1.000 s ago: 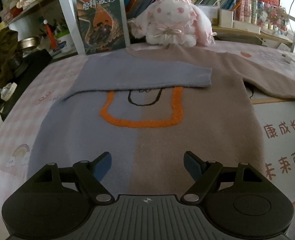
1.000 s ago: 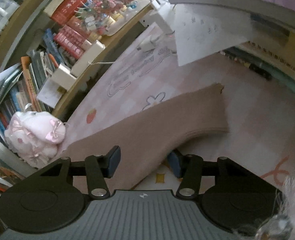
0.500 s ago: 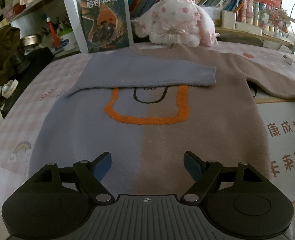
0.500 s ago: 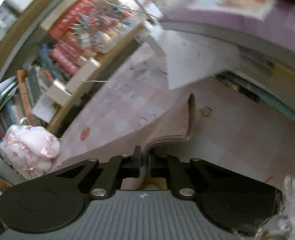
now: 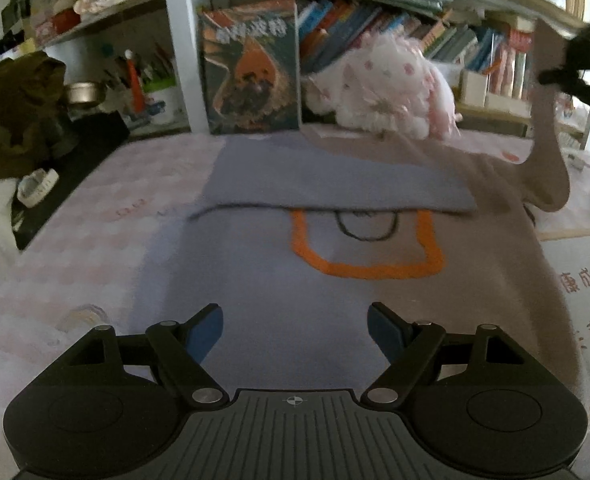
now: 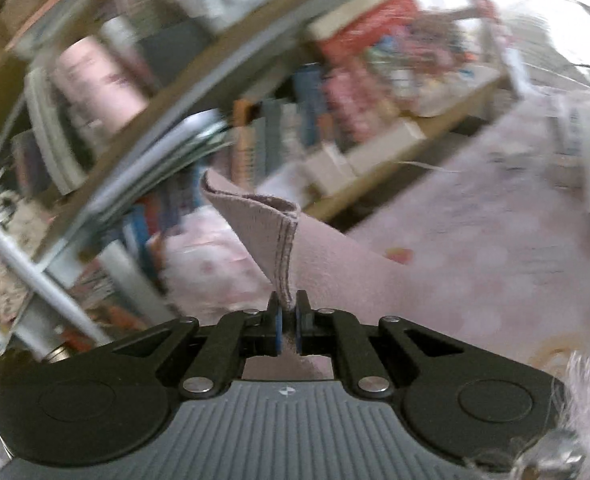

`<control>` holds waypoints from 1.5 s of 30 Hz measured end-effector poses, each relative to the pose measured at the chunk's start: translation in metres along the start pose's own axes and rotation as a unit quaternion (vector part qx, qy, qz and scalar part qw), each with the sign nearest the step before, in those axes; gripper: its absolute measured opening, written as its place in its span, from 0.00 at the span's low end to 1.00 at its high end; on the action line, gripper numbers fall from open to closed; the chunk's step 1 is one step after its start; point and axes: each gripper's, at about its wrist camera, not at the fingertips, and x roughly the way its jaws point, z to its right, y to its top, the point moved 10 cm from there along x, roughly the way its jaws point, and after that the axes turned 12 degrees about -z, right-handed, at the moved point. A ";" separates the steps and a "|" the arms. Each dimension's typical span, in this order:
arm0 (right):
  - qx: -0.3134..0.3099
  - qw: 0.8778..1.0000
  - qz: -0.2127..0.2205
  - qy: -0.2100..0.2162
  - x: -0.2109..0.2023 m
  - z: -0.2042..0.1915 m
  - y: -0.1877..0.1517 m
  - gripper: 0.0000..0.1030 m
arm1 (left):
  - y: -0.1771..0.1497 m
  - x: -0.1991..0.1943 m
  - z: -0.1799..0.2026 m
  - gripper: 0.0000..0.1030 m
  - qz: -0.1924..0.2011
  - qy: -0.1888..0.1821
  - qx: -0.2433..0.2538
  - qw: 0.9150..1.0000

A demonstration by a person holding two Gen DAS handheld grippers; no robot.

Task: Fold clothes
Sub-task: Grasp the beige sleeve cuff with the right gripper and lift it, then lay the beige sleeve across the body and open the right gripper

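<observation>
While lying flat just ahead of the left gripper (image 5: 295,332), reads as a thick, fuzzy knit: sweater (image 5: 279,304), grey-blue on the half before the left finger, dusty brown on the half before the right finger, split down the middle by a straight line. Carries a raised orange outline (image 5: 367,268) of looped yarn farther ahead of the fingertips, U-shaped, with a thin black curve inside it. Has the blue sleeve (image 5: 335,184) folded flat across the chest beyond that, a long straight-edged band covering the top of the outline. Rests on a pink checked cover (image 5: 107,232), soft-looking, out to the left of the left finger.

Stands wide open at the left gripper, blue pads (image 5: 203,332) far apart, gripping nothing, poised over the hem.

Clamps almost fully closed at the right gripper (image 6: 289,320), the thin gap between its pads filled by the cuff end of the brown sleeve (image 6: 255,224). Rises from those fingertips as a curled, doubled flap with a stitched edge, matte and felt-like. Hangs, in the left wrist view, high and to the right of the right finger, clear of the cover, draping in a smooth curve down to the shoulder.

Beyond the left fingertips, past the collar: fluffy white-and-pink plush rabbit (image 5: 387,84), beside it a glossy upright book (image 5: 251,80), blurred.
</observation>
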 end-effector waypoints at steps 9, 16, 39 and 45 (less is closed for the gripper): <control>-0.082 0.997 -0.013 0.011 0.049 -0.118 -0.041 0.05 | -0.013 -0.009 -0.064 0.79 0.029 -0.016 0.023 0.999; -0.121 0.992 -0.031 -0.009 0.096 -0.163 -0.075 0.05 | -0.023 -0.011 -0.105 0.79 0.031 -0.014 0.022 0.999; -0.269 0.943 -0.186 -0.055 0.111 -0.165 -0.196 0.42 | -0.027 -0.003 -0.134 0.79 0.017 -0.052 0.015 0.998; -0.269 0.938 -0.175 -0.129 0.041 -0.106 -0.219 0.43 | -0.030 0.005 -0.134 0.79 -0.001 -0.072 0.010 0.997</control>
